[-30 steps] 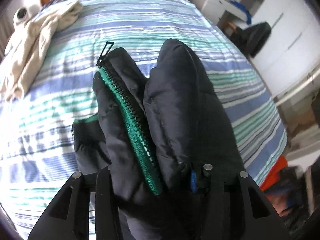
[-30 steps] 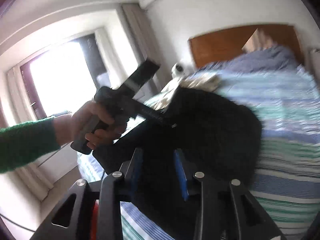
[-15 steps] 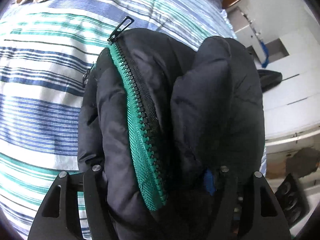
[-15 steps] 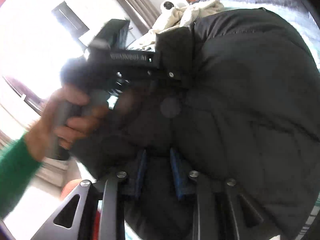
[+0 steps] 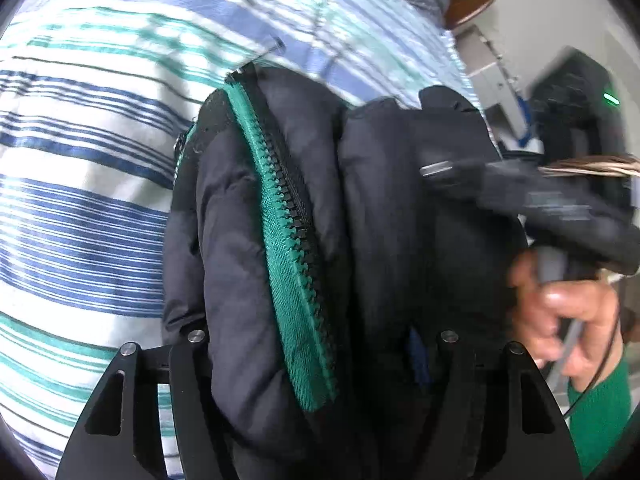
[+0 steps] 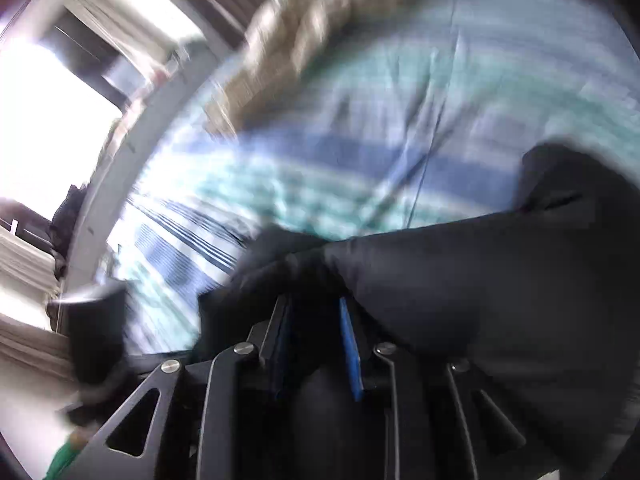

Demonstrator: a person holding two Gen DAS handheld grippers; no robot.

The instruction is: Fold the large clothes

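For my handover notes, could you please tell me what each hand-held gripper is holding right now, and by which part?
Both hold the black jacket: the left hand-held gripper clamps a thick bunch by the green zipper edge; the right hand-held gripper pinches a plain fold.

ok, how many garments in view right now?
2: the black jacket bunched in both grippers over the bed, and a beige garment near the bed's far edge. More may be hidden.

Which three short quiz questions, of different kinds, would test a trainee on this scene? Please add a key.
1. True or false: the left gripper is shut on the jacket.
2. What colour is the zipper tape? A red, B green, C yellow.
3. Fill in: the striped cover belongs to a ____.

Key: 1 true. 2 B. 3 bed.
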